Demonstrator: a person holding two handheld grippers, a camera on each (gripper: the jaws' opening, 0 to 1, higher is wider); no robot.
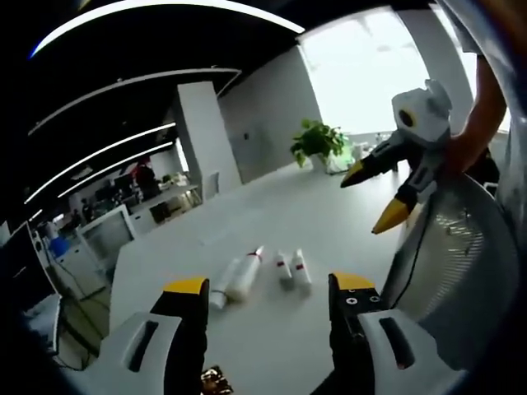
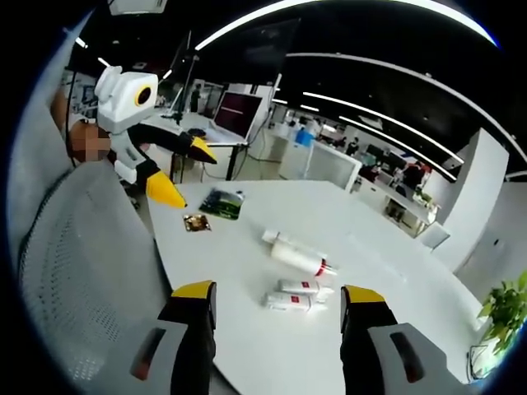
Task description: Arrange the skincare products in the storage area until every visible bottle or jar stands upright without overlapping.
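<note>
**A:** Start with the left gripper view. Why are the products lying like that?

**B:** None has been stood up yet, as I judge it. On the white table [image 1: 272,222] I see a large white bottle [image 1: 244,276] on its side, a second bottle [image 1: 219,295] touching it on one side, and two small tubes [image 1: 291,268] lying side by side just beyond. My left gripper [image 1: 270,298] hangs above the table edge short of them, jaws spread wide, holding nothing and touching nothing. My right gripper [image 1: 380,196] shows at the upper right, held up in the air by my hand [image 1: 469,148], its yellow-tipped jaws parted and empty. Beside me is a mesh chair back [image 1: 461,247]; a potted plant [image 1: 317,141] stands at the far end.

**A:** And the right gripper view?

**B:** Same table [image 2: 247,346] from the other side. The large bottle [image 2: 296,253] lies flat with its red-ringed end pointing away from me, and the two tubes [image 2: 295,295] lie near it, closer to my jaws. My right gripper [image 2: 280,306] is wide open over the near edge, gripping nothing. The left gripper [image 2: 179,171] is raised at the upper left, jaws apart and empty. Two small packets [image 2: 222,203] lie farther along the table, well apart from the bottles.

**A:** Why hold both so high?

**B:** I'd guess I'm lining up before reaching in.
</note>
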